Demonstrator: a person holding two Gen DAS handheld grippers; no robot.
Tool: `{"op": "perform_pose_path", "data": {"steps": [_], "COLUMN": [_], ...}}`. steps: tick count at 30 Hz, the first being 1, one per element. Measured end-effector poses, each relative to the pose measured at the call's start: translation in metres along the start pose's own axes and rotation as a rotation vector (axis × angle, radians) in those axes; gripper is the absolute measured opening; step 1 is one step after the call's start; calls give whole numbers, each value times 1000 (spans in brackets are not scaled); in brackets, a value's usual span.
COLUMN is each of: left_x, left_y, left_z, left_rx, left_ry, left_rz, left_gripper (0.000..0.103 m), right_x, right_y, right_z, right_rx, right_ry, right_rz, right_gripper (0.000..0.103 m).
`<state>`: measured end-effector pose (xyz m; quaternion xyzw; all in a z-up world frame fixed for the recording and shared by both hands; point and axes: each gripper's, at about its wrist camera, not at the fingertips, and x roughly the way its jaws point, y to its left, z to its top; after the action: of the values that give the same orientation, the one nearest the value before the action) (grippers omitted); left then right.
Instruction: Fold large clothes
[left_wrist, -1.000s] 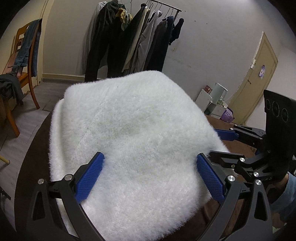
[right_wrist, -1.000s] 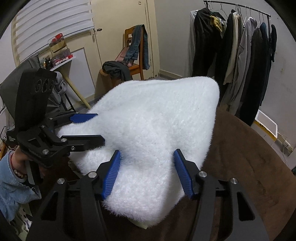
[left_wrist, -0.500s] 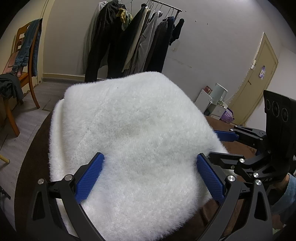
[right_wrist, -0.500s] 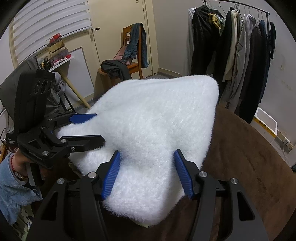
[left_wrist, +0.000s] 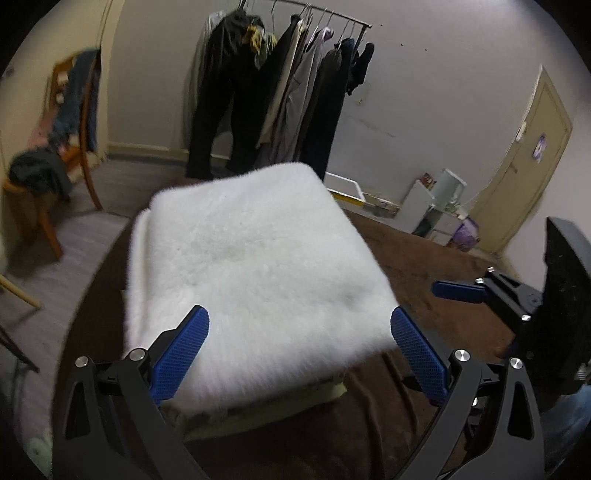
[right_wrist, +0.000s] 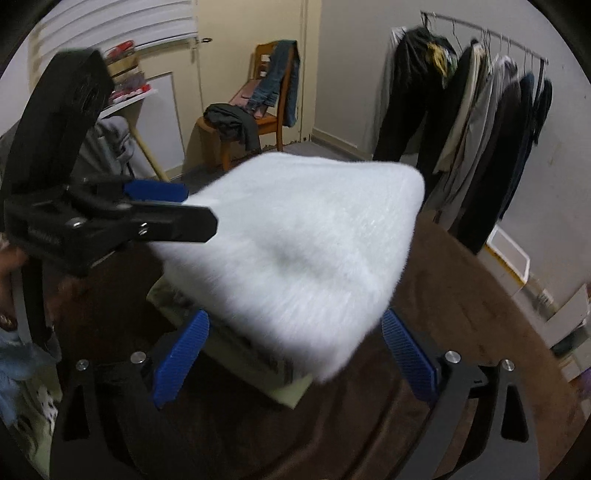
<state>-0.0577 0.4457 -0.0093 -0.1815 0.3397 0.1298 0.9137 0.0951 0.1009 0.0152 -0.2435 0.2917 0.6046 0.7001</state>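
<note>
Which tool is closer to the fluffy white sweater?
Left, though it's close. The left tool is open with the folded fluffy white sweater reaching between its fingers. The right tool is open too, just off the sweater's near corner, not touching.

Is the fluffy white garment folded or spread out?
Folded: the fluffy white garment forms a compact, thick rectangular stack on the brown table, layered edges visible below.

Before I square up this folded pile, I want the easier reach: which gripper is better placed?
Probably left. The left gripper is open right at the white fluffy garment's near edge; the right gripper is open at its corner.
</note>
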Motion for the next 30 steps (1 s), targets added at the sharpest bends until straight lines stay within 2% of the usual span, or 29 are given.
{"op": "perform_pose_path", "data": {"steps": [5, 8, 13, 16, 22, 28, 30], "left_x": [-41, -58, -76, -88, -108, -126, -124], "left_y": [-35, -54, -73, -81, -91, -95, -101], "left_z": [-30, -52, -92, -115, -138, -145, -144], "left_rx": [33, 62, 33, 6, -18, -81, -52], "left_ry": [-19, 1, 64, 62, 24, -67, -69], "left_rz": [145, 203, 202, 209, 263, 292, 320], "left_gripper": [96, 96, 96, 96, 96, 96, 96], "right_x": [-43, -66, -93, -108, -123, -135, -137], "right_y": [16, 25, 32, 37, 52, 48, 49], "right_z": [-30, -51, -85, -103, -119, -126, -128], "right_rx": [-9, -10, 41, 89, 71, 92, 84], "right_ry": [1, 1, 9, -9, -20, -32, -35], "right_rz": [8, 0, 4, 22, 10, 1, -13], "right_gripper": [95, 95, 95, 95, 95, 95, 95]}}
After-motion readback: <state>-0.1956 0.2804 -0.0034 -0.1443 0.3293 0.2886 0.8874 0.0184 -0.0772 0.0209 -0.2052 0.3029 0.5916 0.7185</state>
